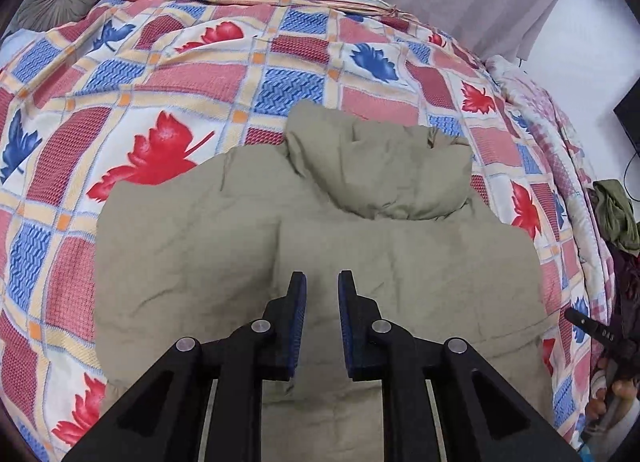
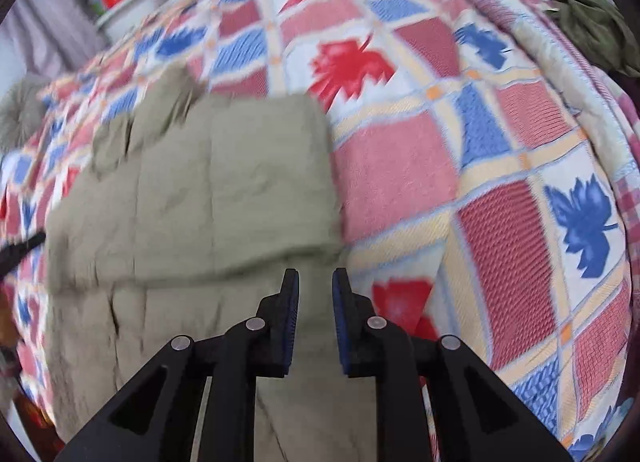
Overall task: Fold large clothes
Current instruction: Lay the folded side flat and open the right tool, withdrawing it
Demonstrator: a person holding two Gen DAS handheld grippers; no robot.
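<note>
In the left wrist view, the khaki hooded jacket (image 1: 304, 246) is lying flat across the lower middle of the frame on the leaf-patterned quilt (image 1: 160, 73) that is covering the bed, its hood (image 1: 380, 169) bunching just above centre. The left gripper (image 1: 322, 282) is hanging over the jacket's body with its fingers (image 1: 298, 302) standing slightly apart — a narrow gap, nothing pinched in it, the cloth showing through from below. Whether the tips are brushing the fabric I cannot tell. At the right edge of the frame a hand (image 1: 612, 390) is gripping the other tool.

To do this step well, I judge, the fingers should be widening before they come down, taking a full edge of the padded cloth rather than a surface wrinkle, since thick fabric is likely to slip from a shallow pinch.

In the right wrist view, blurred, the jacket (image 2: 192, 189) is filling the left and lower centre of the frame, one part already doubled over so a thick folded edge is running across the middle. The right gripper (image 2: 315, 282) is hovering just past that edge, near the jacket's right border where it is meeting the quilt (image 2: 500, 181). Its fingers (image 2: 292, 302) are likewise standing a little apart — holding nothing. Both grippers should be lifting evenly, keeping the next fold square.
</note>
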